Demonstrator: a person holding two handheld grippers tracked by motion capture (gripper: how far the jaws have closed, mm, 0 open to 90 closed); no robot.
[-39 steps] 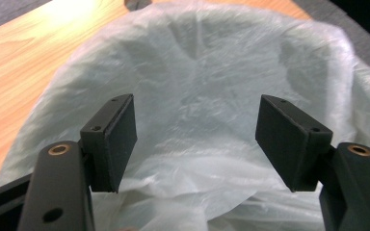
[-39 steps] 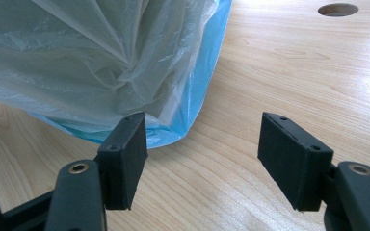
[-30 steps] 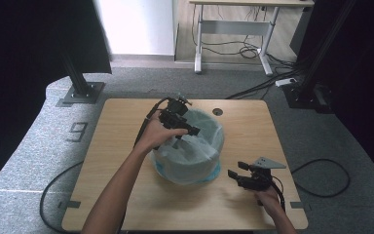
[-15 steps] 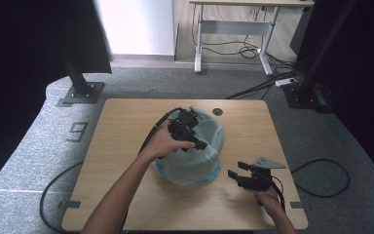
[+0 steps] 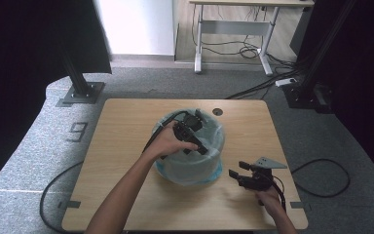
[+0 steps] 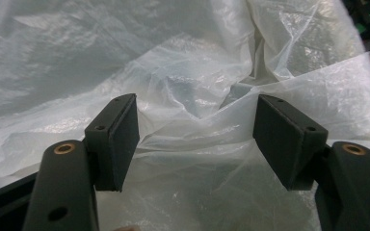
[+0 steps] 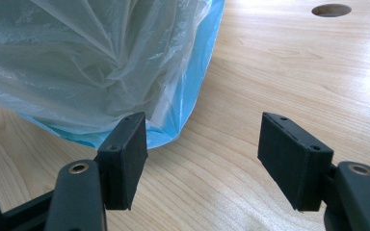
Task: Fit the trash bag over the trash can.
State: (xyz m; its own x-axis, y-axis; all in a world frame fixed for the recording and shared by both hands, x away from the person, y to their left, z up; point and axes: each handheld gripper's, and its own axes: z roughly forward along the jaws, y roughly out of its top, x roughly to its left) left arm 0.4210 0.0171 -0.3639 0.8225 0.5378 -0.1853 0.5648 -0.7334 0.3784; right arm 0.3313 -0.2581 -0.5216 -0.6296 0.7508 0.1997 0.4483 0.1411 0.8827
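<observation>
Blue bin [image 5: 214, 171] sits mid-worktop [image 5: 126, 122], lined with a clear plastic bag [image 5: 195, 163]; bag slack and crumpled inside, presumably being pressed down to seat it. Left claw [image 5: 200, 147] reaches into the bin's mouth from 9 o'clock, jaws wide, film between them, not pinched. Right claw [image 5: 236, 169] waits at the bin's 4 o'clock, wide open, empty, probably in reserve.

A translucent white plastic liner [image 5: 195, 161] is seen over a light blue bin [image 7: 192, 96]. Pale wood grain is shown by the desk [image 5: 126, 126]. The fingers [image 6: 118, 134] are matte black.
</observation>
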